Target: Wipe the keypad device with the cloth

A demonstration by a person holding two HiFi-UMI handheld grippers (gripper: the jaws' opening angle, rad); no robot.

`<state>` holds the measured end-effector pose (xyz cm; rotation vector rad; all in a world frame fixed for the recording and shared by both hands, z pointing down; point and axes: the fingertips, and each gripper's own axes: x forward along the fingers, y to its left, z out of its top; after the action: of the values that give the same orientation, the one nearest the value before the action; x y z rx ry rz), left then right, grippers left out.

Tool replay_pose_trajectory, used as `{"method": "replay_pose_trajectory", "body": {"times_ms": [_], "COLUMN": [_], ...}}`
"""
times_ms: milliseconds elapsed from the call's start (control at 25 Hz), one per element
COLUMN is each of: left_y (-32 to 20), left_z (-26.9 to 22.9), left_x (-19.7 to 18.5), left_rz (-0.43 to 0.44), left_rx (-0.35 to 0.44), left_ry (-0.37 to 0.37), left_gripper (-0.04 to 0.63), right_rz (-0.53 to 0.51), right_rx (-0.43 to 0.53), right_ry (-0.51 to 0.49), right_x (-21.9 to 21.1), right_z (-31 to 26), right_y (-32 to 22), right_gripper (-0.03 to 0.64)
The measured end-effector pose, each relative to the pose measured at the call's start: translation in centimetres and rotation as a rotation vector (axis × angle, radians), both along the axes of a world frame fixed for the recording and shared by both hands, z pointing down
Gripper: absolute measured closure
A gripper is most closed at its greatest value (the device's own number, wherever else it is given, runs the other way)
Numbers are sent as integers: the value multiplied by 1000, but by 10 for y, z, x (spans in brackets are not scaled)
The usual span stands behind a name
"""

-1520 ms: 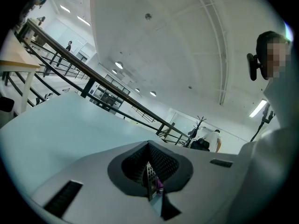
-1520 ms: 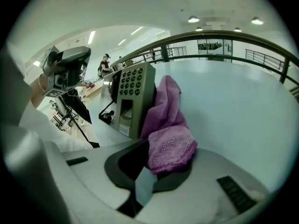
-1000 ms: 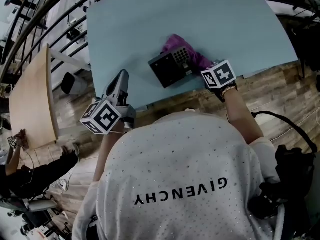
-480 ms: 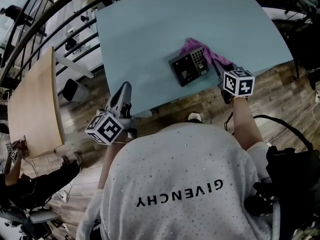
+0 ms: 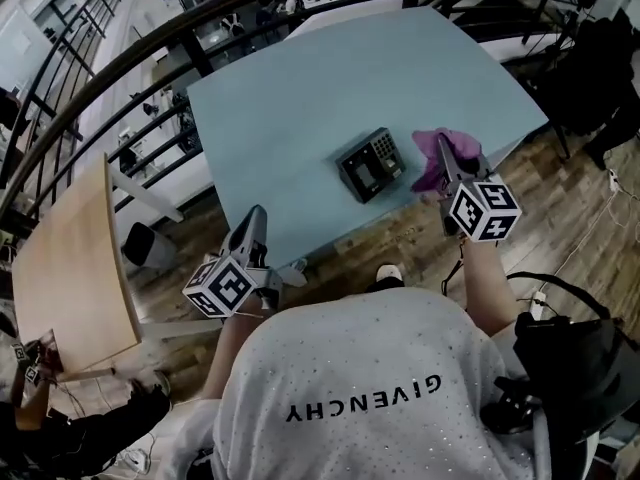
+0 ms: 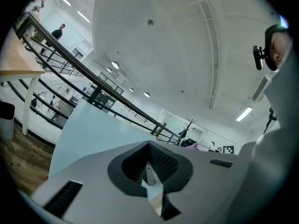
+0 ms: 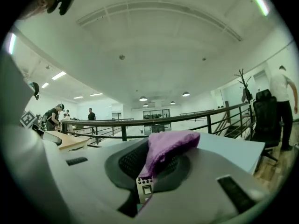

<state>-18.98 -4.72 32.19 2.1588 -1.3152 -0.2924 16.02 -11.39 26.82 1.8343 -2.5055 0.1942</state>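
The black keypad device (image 5: 371, 164) lies on the light blue table (image 5: 300, 108), near its front edge. Just to the right of it, my right gripper (image 5: 444, 156) is shut on the purple cloth (image 5: 434, 152), which is bunched at the jaw tips and clear of the device. In the right gripper view the cloth (image 7: 168, 146) hangs over the closed jaws of that gripper (image 7: 150, 171), which is tilted up toward the ceiling. My left gripper (image 5: 254, 224) hovers at the table's front left edge, shut and empty. It (image 6: 150, 171) also points upward.
A wooden table (image 5: 60, 268) stands at the left below a black railing (image 5: 150, 68). A black bag (image 5: 570, 358) sits on the wood floor at the lower right. People stand far off by the railing (image 7: 53, 115), and one by a chair (image 7: 285, 101).
My right gripper has lifted the cloth off the keypad device and carried it to the right. The left gripper has stayed by the table's front edge. The head view has shifted.
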Motion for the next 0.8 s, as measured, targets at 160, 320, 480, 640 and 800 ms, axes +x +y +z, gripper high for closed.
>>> {"method": "replay_pose_trajectory", "body": {"times_ms": [160,320,480,640,800], "left_y": [3,2,6,14,20], "left_z": [0,0,12,21,33], "left_x": [8,17,22,33,35], "left_rz": [55,93,107,140,158], "left_rx": [21,22,3,-11,-30], "left_ry": [-48,-39,-21,-19,-29], "left_gripper": [594,594,594,594,594], "right_rz": [14,59,128,189,213], "right_rx": [-5,-32,-104,-155,-198], "right_ry": [78,69,8,38,22], "right_x": [0,12,28,43,49], "right_z": [-3,7,32,50,67], "right_y": [28,48,63,76,87], "right_gripper": [597,597,598,598,598]}}
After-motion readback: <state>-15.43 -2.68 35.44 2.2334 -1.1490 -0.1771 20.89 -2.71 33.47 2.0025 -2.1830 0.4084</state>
